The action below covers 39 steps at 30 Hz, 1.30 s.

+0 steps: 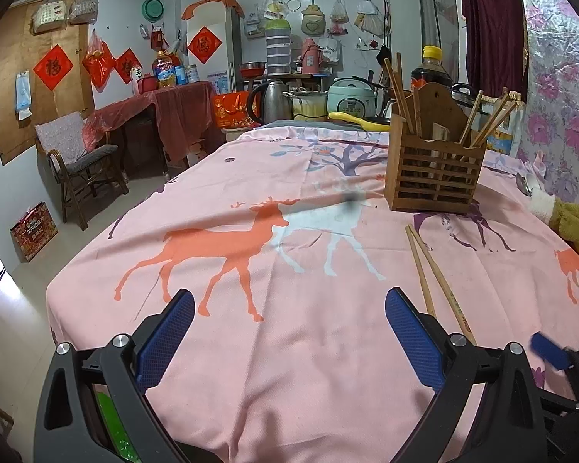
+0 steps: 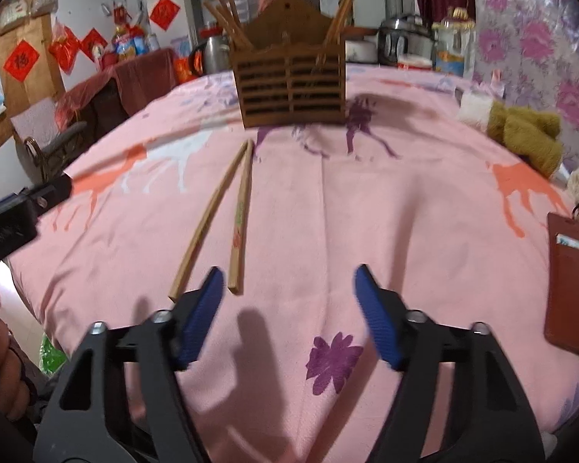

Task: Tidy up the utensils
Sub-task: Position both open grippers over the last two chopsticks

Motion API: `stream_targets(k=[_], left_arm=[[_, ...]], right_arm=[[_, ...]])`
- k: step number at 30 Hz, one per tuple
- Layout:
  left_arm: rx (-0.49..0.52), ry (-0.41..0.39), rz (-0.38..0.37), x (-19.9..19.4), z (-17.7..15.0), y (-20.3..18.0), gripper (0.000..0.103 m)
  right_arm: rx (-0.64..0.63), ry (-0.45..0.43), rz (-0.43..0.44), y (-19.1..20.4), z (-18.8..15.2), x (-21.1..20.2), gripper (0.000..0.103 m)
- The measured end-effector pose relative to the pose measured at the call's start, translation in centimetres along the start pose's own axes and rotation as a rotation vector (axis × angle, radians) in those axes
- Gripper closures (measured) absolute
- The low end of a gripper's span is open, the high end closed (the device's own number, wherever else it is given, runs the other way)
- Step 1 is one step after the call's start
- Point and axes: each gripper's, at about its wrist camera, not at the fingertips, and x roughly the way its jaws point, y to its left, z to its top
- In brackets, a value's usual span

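Plainly, both jaws gape with nothing between them: the left hand-held gripper (image 1: 289, 332) and right hand-held gripper (image 2: 289, 308). Two chopsticks (image 2: 227, 216) lie mid-frame on the tabletop (image 2: 405, 200), below the wooden holder (image 2: 289, 88); their printing is unreadable.

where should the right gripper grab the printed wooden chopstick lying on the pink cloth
Probably the near blunt end of the printed wooden chopstick, coming down from above with the right gripper straddling it crosswise. It lies flat, pointing toward the slatted wooden holder, and its near end sits apart from the plain chopstick, while the far tips nearly touch.
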Motion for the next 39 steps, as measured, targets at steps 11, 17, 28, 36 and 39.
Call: stream_targets(k=[11, 17, 28, 36, 39], left_arm=[[0.004, 0.009, -0.001, 0.2, 0.0, -0.1, 0.006], [0.001, 0.026, -0.003, 0.7, -0.2, -0.1, 0.006], [-0.009, 0.043, 0.003, 1.4, -0.3, 0.4, 0.006], [-0.025, 0.072, 0.005, 2.4, -0.5, 0.7, 0.006], [-0.025, 0.075, 0.005, 2.6, -0.5, 0.6, 0.006]], right_arm=[[0.045, 0.001, -0.003, -1.4, 0.0, 0.1, 0.056], [0.015, 0.015, 0.02, -0.8, -0.1, 0.6, 0.056], [0.085, 0.0, -0.01, -2.6, 0.4, 0.6, 0.084], [0.051, -0.005, 0.064, -1.7, 0.1, 0.5, 0.066], [0.042, 0.004, 0.069, -1.5, 0.1, 0.8, 0.062]])
